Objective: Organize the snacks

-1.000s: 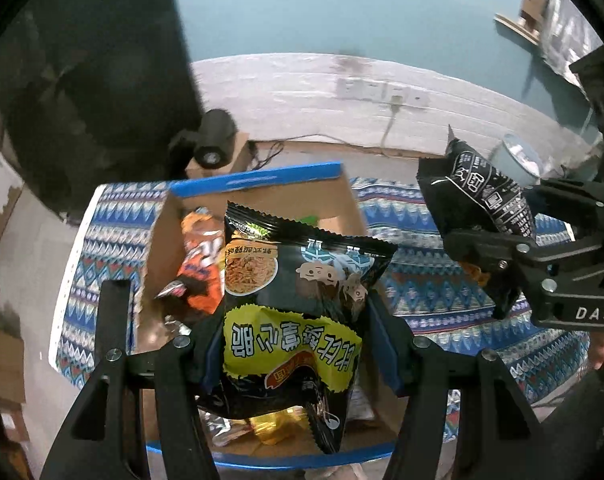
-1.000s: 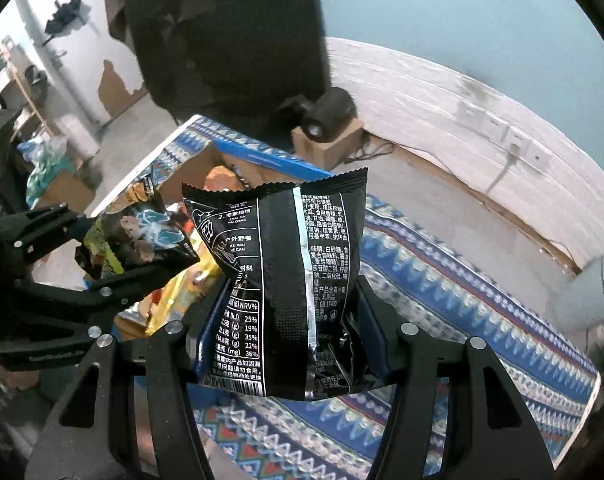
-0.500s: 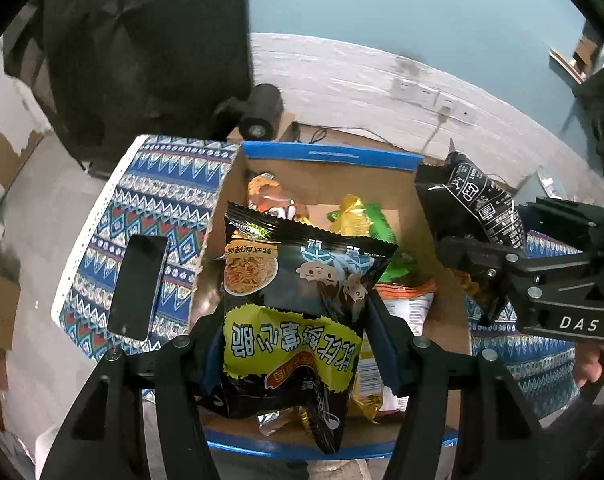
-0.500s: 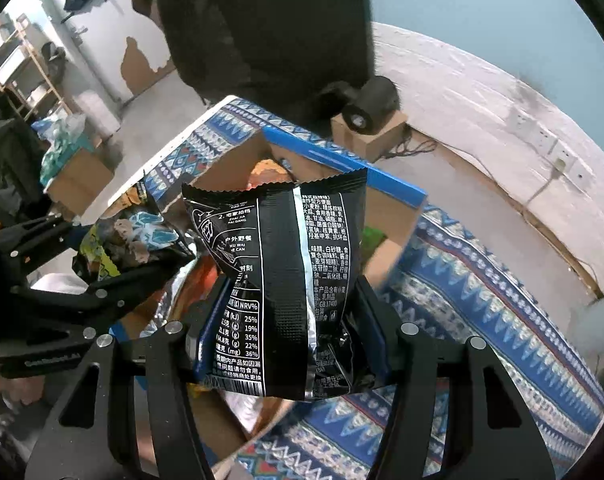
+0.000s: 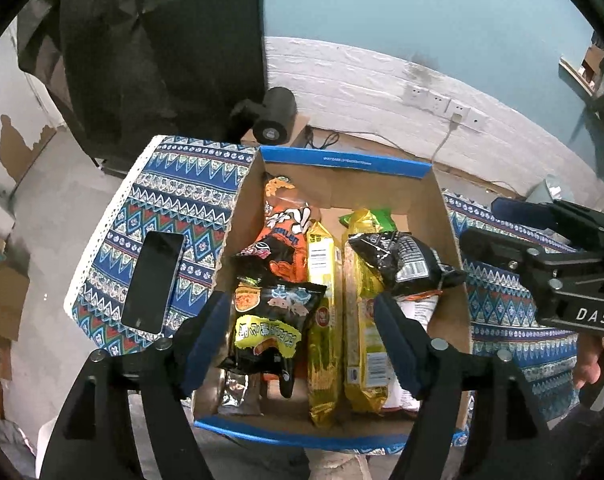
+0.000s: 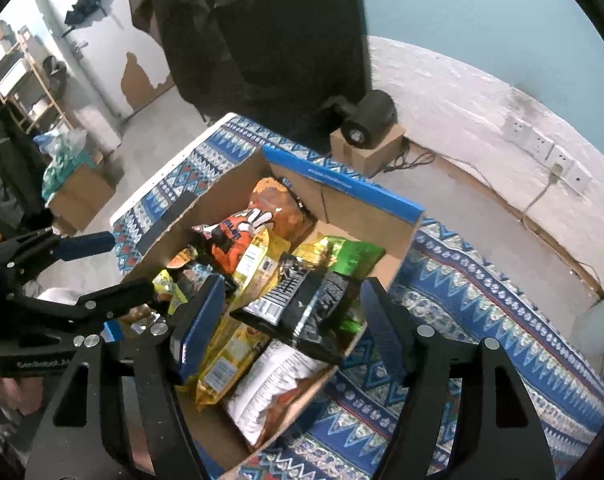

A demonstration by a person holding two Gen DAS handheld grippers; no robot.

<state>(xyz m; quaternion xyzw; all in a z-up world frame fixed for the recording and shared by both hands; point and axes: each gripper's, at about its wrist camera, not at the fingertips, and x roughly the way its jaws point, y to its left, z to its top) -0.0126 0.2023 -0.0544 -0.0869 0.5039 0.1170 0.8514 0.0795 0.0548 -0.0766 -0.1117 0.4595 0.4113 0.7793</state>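
A cardboard box with blue rims (image 5: 346, 164) (image 6: 342, 188) stands on the patterned cloth and holds several snack bags. My left gripper (image 5: 302, 332) is open above the box's near left part; the black and yellow snack bag (image 5: 269, 324) lies just below it, free of the pads. My right gripper (image 6: 293, 316) is open above the box's right side; the black snack bag (image 6: 302, 308) (image 5: 406, 264) lies on top of the other bags. Orange (image 5: 285, 232), yellow (image 5: 322, 320) and green (image 6: 354, 256) bags fill the box.
A black phone (image 5: 153, 280) lies on the blue patterned cloth (image 5: 173, 208) left of the box. A black cylinder device on a small cardboard block (image 6: 370, 120) stands behind the table. Wall sockets with a cable (image 5: 454, 116) are at the back.
Both grippers have opened and dropped their bags into the box. The black and yellow bag and the black bag now lie among the other snacks.
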